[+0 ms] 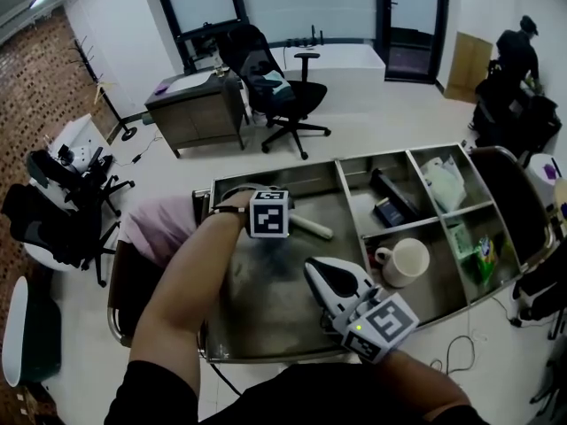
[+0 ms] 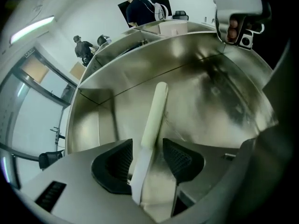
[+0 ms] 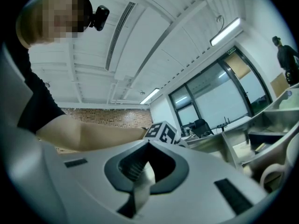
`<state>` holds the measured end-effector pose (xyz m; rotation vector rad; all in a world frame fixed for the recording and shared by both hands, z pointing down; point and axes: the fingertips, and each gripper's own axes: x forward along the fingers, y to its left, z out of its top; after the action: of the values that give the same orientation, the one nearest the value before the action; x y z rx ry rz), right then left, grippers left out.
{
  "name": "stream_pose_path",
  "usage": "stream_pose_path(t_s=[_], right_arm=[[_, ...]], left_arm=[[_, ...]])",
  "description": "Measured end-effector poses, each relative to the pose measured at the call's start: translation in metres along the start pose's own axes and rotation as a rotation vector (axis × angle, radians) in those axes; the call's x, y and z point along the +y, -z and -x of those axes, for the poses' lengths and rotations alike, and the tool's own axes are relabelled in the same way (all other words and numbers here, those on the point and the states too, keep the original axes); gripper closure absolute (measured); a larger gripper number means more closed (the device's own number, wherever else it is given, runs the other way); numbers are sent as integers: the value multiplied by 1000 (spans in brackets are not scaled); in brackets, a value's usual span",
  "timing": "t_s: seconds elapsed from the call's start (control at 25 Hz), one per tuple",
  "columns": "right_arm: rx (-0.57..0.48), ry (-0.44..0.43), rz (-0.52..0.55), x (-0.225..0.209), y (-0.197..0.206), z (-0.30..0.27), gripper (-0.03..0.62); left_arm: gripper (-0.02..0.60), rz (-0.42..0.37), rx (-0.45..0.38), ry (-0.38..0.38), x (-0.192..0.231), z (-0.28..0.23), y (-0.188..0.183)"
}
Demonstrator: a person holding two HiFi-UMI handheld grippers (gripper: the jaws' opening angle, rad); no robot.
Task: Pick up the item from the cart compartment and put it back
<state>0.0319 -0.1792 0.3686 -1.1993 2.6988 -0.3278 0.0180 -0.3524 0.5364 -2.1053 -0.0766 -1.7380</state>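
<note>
A long cream-white stick point(image 1: 310, 227) lies on the floor of the steel cart's big compartment point(image 1: 266, 308). In the left gripper view the stick point(image 2: 154, 115) runs straight out between the two dark pads. My left gripper point(image 1: 282, 218) point(image 2: 145, 155) is open around its near end, with a gap showing at the right pad. My right gripper point(image 1: 321, 273) hovers over the same compartment near the front edge and points up and away from the stick. In its own view the right gripper point(image 3: 142, 169) looks shut with nothing held. It also shows from the left gripper view as the right gripper point(image 2: 236, 13) at the top.
Smaller compartments on the cart's right hold a white mug point(image 1: 406, 262), black items point(image 1: 394, 197), a white bag point(image 1: 446, 184) and green packets point(image 1: 483, 259). A pink bundle point(image 1: 159, 228) hangs at the cart's left. Office chairs point(image 1: 283, 87) and a desk point(image 1: 195, 104) stand beyond.
</note>
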Motion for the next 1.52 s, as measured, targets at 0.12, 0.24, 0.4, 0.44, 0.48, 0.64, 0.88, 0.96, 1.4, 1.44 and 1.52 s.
stream_pose_path(t_s=[0.12, 0.24, 0.4, 0.44, 0.48, 0.64, 0.88, 0.96, 1.4, 1.44, 1.52], right_arm=[[-8, -3, 7, -2, -1, -1, 580], [-1, -2, -6, -4, 1, -1, 580], [-4, 2, -20, -7, 0, -2, 580], [-3, 4, -26, -7, 0, -1, 580], [-2, 5, -31, -7, 1, -1, 580], [6, 2, -50, -8, 1, -2, 580], [6, 0, -50, -9, 2, -2, 580], [7, 2, -48, -10, 2, -2, 579], [4, 17, -45, -7, 1, 1, 580], [4, 18, -44, -7, 1, 1, 580], [3, 19, -43, -7, 1, 1, 580]], left_arm=[[379, 73, 1, 89, 0, -4, 9], [379, 102, -101, 182, -2, -5, -8], [410, 137, -138, 272, -4, -5, -16], [413, 146, -136, 287, -5, -5, -16], [414, 150, -136, 294, -5, -5, -16], [438, 144, -149, 289, -8, -3, -18], [499, 53, -93, 233, -13, -3, -17], [499, 65, -67, 227, -16, -4, -9], [500, 206, -139, -92, 11, 26, 13], [500, 230, -168, -138, 16, 35, 11], [500, 303, -217, -223, 24, 53, 11]])
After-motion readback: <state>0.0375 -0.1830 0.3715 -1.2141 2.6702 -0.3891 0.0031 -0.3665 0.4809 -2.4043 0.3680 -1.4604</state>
